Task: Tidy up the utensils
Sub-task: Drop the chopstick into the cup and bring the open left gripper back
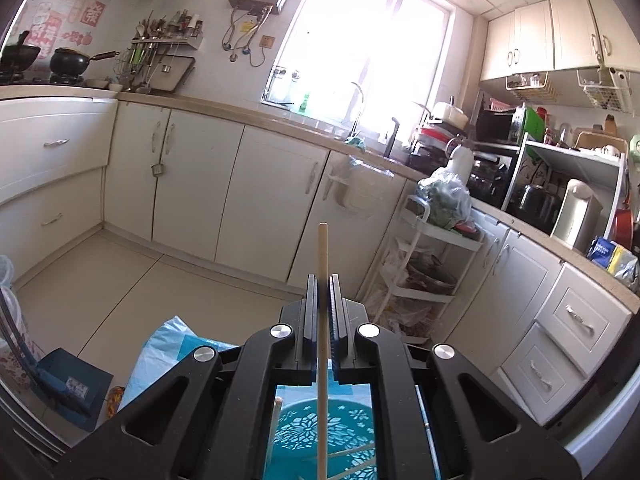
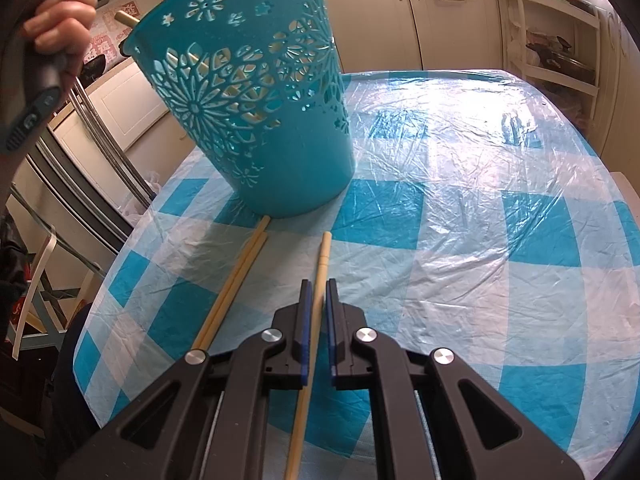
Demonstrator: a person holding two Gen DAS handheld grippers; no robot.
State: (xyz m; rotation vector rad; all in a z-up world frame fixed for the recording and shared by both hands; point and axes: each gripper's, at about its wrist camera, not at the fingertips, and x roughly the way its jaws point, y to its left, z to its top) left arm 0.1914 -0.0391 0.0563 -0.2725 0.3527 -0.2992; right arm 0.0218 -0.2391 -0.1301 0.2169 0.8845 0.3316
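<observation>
Left claw (image 1: 323, 280): clenched on a chopstick (image 1: 322, 264), held nearly level above the basket (image 1: 320, 432), likely lined up to drop in.
Right claw (image 2: 319, 284): clamped on another chopstick (image 2: 320, 264) lying on the checked surface (image 2: 460, 240), probably to lift it next.
Basket: teal, pierced; sticks already lie inside.
Remaining: a pair of chopsticks (image 2: 236, 284) beside the basket's base.
</observation>
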